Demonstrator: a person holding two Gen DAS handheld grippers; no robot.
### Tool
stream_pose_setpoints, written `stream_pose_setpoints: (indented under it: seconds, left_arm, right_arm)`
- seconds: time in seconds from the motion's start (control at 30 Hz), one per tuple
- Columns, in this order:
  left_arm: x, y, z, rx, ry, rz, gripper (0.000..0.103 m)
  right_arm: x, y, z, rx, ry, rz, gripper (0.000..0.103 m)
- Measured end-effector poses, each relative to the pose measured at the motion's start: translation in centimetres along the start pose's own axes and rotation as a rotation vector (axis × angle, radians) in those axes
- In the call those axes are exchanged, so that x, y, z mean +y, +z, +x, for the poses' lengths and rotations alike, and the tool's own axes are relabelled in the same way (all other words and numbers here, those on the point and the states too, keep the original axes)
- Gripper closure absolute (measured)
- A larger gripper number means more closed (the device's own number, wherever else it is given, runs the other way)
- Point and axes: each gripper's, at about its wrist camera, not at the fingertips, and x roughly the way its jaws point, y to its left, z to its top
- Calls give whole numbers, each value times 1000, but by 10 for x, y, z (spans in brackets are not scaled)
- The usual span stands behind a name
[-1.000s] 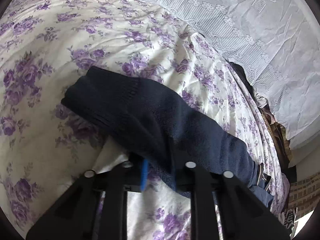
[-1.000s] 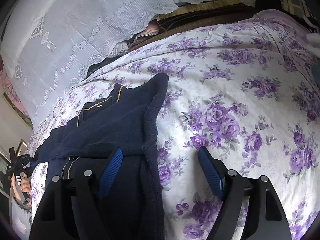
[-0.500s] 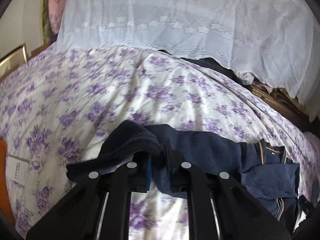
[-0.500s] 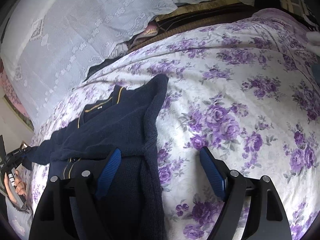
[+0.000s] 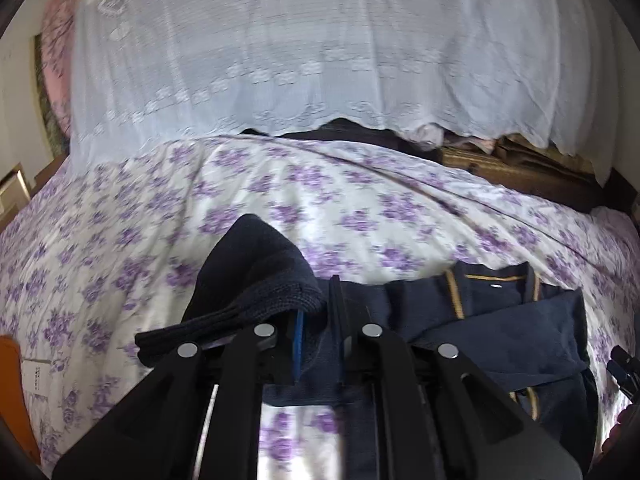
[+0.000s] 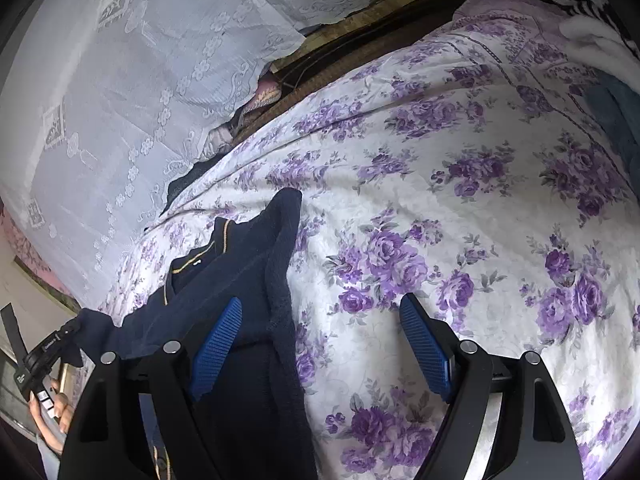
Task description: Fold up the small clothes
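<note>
A navy knit sweater (image 5: 500,320) with a yellow-trimmed collar lies on the purple-flowered bedspread (image 5: 360,208). My left gripper (image 5: 318,320) is shut on the sweater's left sleeve (image 5: 256,276), whose ribbed cuff drapes over the left finger, lifted above the bed. In the right wrist view the sweater (image 6: 240,276) lies at the lower left, one sleeve folded across its body. My right gripper (image 6: 320,348) stands open just above the bed, its left pad over the sweater's edge, its right pad over bare bedspread (image 6: 460,208).
A white lace cloth (image 5: 320,48) covers a pile behind the bed. A dark wooden headboard edge (image 5: 520,168) shows at the right. At the far left of the right wrist view a person's hand (image 6: 48,408) holds the left gripper's handle. An orange object (image 5: 12,380) sits at the left edge.
My left gripper has lifted the sleeve off the bed and carried it toward the sweater's body, rolling as it went. The right gripper has barely shifted and stays open.
</note>
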Motion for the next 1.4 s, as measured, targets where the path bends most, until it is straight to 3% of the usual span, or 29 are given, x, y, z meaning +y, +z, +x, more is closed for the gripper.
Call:
stream_pose_setpoints:
  seconds: [0.57, 0.77, 0.97, 1.03, 1.1, 1.17, 1.27, 1.4]
  left_arm:
    - [-118, -9, -12, -16, -117, 169, 93]
    - [-160, -27, 1, 22, -156, 224, 93]
    - [-200, -56, 24, 63, -146, 319, 93]
    - [-213, -71, 39, 121, -134, 374, 85]
    - [-222, -84, 47, 152, -90, 420, 36]
    - [-224, -90, 40, 93, -43, 451, 25]
    - [-223, -90, 23, 59, -102, 482, 9]
    - [-209, -91, -2, 18, -137, 550, 5]
  right_arm:
    - [-6, 0, -6, 17, 64, 76, 21]
    - [-7, -1, -5, 23, 63, 89, 21]
    - [-6, -1, -3, 28, 59, 82, 21]
    - [-6, -1, -3, 28, 59, 82, 21]
    - [-6, -1, -3, 28, 59, 81, 21]
    - [-5, -1, -3, 22, 64, 81, 21]
    - [-3, 0, -4, 11, 75, 67, 21]
    - [10, 1, -9, -1, 107, -7, 22]
